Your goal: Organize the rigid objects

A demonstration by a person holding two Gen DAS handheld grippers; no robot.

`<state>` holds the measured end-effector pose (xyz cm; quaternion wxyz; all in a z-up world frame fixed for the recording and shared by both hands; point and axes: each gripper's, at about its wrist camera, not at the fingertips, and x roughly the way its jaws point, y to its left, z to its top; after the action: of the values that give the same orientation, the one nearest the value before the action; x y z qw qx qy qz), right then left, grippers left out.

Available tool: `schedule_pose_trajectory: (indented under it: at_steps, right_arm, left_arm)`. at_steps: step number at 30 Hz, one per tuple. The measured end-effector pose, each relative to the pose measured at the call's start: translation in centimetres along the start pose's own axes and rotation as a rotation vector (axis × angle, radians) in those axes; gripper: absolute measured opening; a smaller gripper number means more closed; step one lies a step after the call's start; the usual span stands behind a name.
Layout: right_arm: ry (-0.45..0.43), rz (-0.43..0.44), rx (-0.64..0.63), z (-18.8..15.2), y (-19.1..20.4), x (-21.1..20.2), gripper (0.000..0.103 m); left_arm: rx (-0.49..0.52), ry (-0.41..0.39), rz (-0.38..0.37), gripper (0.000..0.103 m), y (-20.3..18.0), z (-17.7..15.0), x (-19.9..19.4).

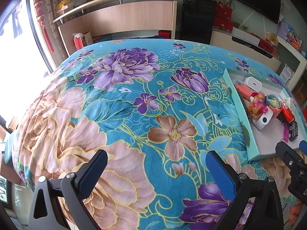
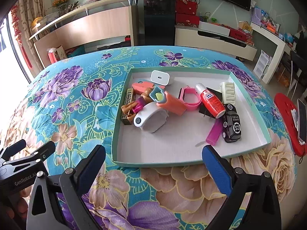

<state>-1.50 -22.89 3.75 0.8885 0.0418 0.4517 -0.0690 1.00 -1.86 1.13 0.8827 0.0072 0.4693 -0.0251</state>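
Observation:
A shallow teal-rimmed box (image 2: pixel 249 99) with a white floor lies on the floral cloth and holds several small things: a white charger (image 2: pixel 160 77), a pink watch (image 2: pixel 190 98), a red glue bottle (image 2: pixel 210 100), a black toy car (image 2: pixel 231 123), a magenta lighter (image 2: pixel 214 132), a white band (image 2: pixel 151 119) and an orange case (image 2: pixel 170 103). My right gripper (image 2: pixel 153 157) is open and empty just in front of the box's near rim. My left gripper (image 1: pixel 156 161) is open and empty over bare cloth, left of the box (image 1: pixel 239 113). The right gripper's fingertips (image 1: pixel 284 149) show at the left wrist view's right edge.
The table is covered by a blue floral cloth (image 1: pixel 134 95). A red round stool (image 2: pixel 287 122) with a phone on it stands at the right of the table. A wooden counter (image 1: pixel 124 19) and a black cabinet (image 1: pixel 197 17) stand behind the table.

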Motion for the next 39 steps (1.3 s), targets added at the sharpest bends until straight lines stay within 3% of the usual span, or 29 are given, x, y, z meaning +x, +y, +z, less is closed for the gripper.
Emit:
schedule_pose_trajectory:
  at_steps: [8, 12, 18, 26, 39]
  right_arm:
    - [-0.005, 0.006, 0.004, -2.0, 0.3, 0.1, 0.101]
    - [-0.025, -0.011, -0.002, -2.6, 0.3, 0.1, 0.101]
    - [-0.042, -0.009, 0.062, -3.1, -0.9, 0.2, 0.101]
    - [-0.085, 0.004, 0.093, -3.4, -1.5, -0.5, 0.101]
    - [-0.103, -0.014, 0.045, -3.4, -0.4, -0.7, 0.101]
  left_arm:
    - [-0.004, 0.008, -0.031, 0.103, 0.1, -2.3, -0.3]
    - [0.044, -0.022, 0.004, 0.103, -0.8, -3.0, -1.1]
    - [0.027, -0.062, 0.065, 0.103, -0.8, -3.5, -1.8]
    - [-0.006, -0.042, 0.083, 0.103, -0.1, -3.7, -1.2]
    - [0.021, -0.084, 0.118, 0.103, -0.6, -3.8, -2.0]
